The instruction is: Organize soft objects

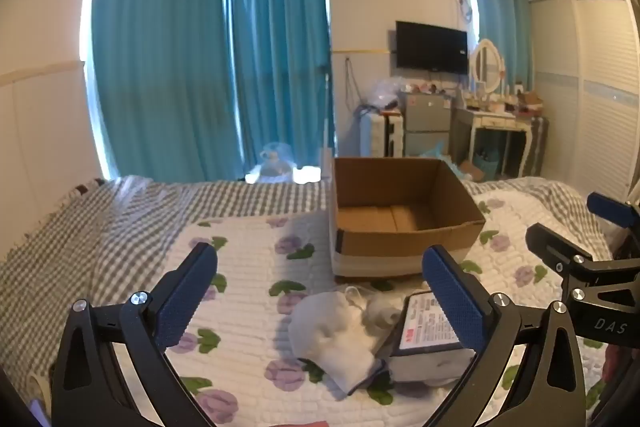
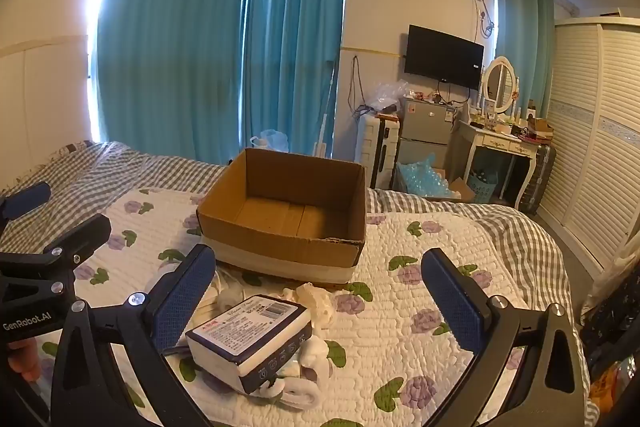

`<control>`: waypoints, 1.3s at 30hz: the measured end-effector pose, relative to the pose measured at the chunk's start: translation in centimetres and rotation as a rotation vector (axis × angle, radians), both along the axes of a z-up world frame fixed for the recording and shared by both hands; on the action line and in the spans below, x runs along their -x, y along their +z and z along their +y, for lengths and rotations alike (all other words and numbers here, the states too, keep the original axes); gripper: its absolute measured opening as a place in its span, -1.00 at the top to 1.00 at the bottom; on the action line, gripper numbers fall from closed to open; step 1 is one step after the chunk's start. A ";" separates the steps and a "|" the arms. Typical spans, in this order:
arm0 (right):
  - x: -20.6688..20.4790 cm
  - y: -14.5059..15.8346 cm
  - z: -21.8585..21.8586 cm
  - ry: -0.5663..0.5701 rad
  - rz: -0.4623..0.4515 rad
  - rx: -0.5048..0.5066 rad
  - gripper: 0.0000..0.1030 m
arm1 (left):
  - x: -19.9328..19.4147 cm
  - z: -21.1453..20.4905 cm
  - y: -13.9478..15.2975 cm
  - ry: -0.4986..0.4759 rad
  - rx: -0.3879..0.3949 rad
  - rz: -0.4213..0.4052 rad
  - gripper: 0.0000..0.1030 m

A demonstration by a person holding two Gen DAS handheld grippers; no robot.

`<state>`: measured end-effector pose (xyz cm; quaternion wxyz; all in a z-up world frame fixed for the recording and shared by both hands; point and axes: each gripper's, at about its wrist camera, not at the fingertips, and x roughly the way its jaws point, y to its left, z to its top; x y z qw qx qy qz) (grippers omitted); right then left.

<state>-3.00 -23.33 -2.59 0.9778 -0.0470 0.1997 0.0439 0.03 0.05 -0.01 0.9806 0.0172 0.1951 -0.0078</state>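
An empty cardboard box stands open on the bed; it also shows in the right wrist view. In front of it lies a pile of soft things: a white cloth mask, white socks and a wrapped tissue pack, which also shows in the left wrist view. My left gripper is open and empty above the pile. My right gripper is open and empty over the pack. Each gripper shows at the edge of the other's view.
The bed has a white quilt with purple flowers over a grey checked sheet. Teal curtains hang behind. A dresser, small fridge and wardrobe stand at the right.
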 end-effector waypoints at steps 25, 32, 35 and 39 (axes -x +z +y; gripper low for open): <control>-0.1 -0.1 0.2 0.001 0.010 0.008 -1.00 | 0.3 -0.2 0.0 -0.012 -0.009 -0.006 -1.00; 0.0 -0.5 0.3 0.001 0.013 0.008 -1.00 | 0.3 -0.2 -0.1 -0.010 -0.010 -0.005 -1.00; -0.1 -0.3 0.3 0.000 0.014 0.010 -1.00 | 0.3 -0.2 -0.1 -0.010 -0.009 -0.004 -1.00; 0.0 -0.5 0.1 0.000 0.014 0.010 -1.00 | 0.4 -0.2 -0.1 -0.010 -0.011 -0.004 -1.00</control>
